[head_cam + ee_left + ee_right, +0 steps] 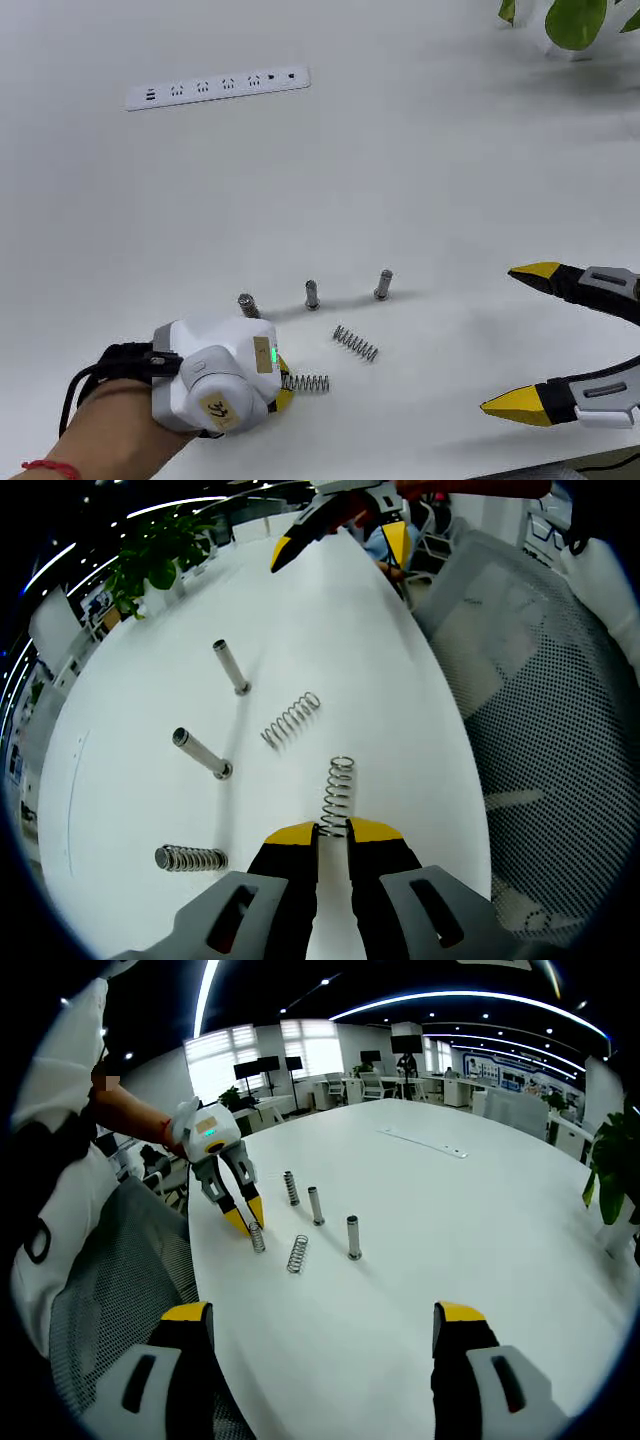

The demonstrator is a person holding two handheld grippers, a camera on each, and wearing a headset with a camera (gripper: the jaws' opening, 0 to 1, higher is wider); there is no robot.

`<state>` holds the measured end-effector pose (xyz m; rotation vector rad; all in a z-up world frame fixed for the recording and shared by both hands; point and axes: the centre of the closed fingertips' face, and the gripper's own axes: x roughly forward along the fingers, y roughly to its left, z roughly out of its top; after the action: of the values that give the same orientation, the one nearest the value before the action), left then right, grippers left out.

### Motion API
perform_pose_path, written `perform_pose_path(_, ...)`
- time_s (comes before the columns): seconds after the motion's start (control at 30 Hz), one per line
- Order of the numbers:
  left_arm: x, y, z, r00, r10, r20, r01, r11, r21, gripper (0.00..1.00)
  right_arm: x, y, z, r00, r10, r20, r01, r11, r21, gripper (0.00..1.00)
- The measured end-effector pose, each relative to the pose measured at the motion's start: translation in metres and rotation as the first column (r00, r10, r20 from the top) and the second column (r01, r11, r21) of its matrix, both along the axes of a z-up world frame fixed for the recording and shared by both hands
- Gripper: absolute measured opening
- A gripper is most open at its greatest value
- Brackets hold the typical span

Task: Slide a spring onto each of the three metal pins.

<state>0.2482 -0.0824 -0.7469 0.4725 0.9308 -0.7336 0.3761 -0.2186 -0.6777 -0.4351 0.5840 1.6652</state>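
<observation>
Near the front edge of the bench (420,180), the head view shows me the left gripper (284,382) clamped on one end of a spring (310,382) that lies flat on the surface. Just behind it a second spring (355,343) lies loose. Further back, three metal pins (312,294) stand in a row. The right gripper (525,337) hovers along the same edge, further right, spread wide and holding nothing. A power strip (218,87) lies toward the far edge.

From the left gripper view, the jaws pinch the spring's near end and the rest of it sticks out forward. The nearest pin (190,858) (leftmost from my head camera) already wears coils; the other two are bare.

From the right gripper view, my jaws stand well apart over bare bench. The left gripper and both springs sit beside the pins, close to the edge where a mesh chair (120,1260) stands.
</observation>
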Motion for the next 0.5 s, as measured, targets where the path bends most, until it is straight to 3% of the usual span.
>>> perform_pose_path(0.33,-0.002,-0.003,0.021,0.997,0.058,0.053,-0.055,0.997,-0.061,0.11,-0.002,0.004,0.010,1.000,0.010,0.012,-0.010,1.000,0.002,0.91)
perform_pose_path(0.5,0.004,-0.006,0.044,0.985,0.139,0.103,-0.123,0.981,-0.147,0.11,-0.010,0.015,0.028,1.000,0.020,0.007,-0.020,0.999,0.036,0.90)
